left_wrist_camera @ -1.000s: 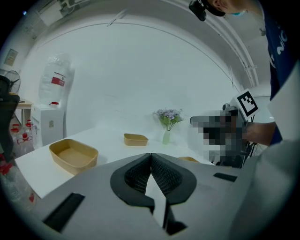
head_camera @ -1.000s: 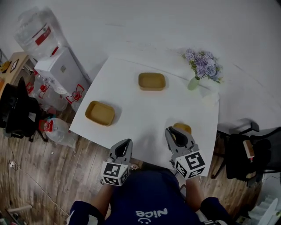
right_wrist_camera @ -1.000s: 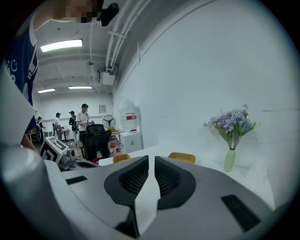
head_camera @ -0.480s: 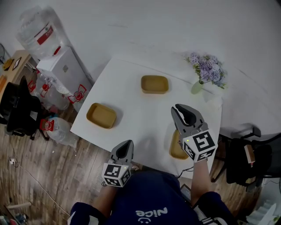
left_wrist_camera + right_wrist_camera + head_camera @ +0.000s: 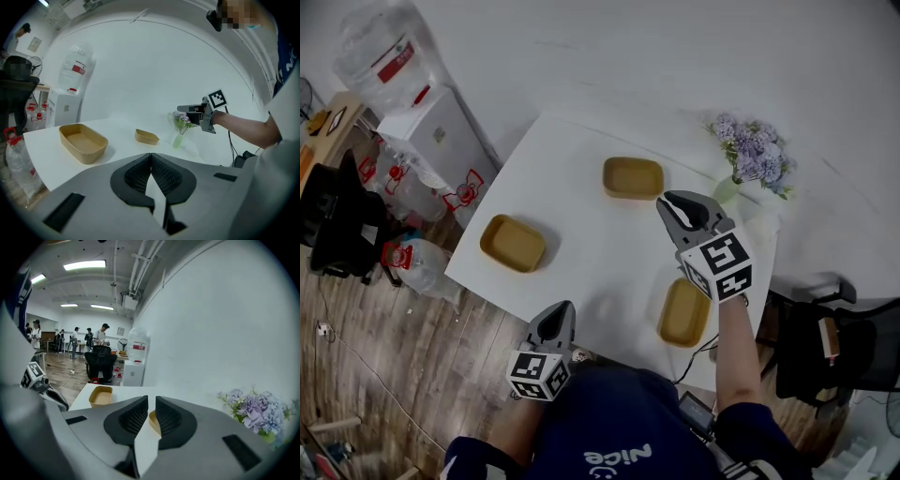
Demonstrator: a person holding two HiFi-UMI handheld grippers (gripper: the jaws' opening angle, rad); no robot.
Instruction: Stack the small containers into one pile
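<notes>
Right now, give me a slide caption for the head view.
Shut right gripper hovers by the far container; left container and near container sit apart on the white table.

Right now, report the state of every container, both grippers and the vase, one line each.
Far container: upright, empty, unstacked.
Left container: upright, empty, unstacked.
Near container: upright, empty, unstacked.
Right gripper: jaws shut, holding nothing.
Left gripper: jaws shut, holding nothing.
Flower vase: upright, flowers in it.
</notes>
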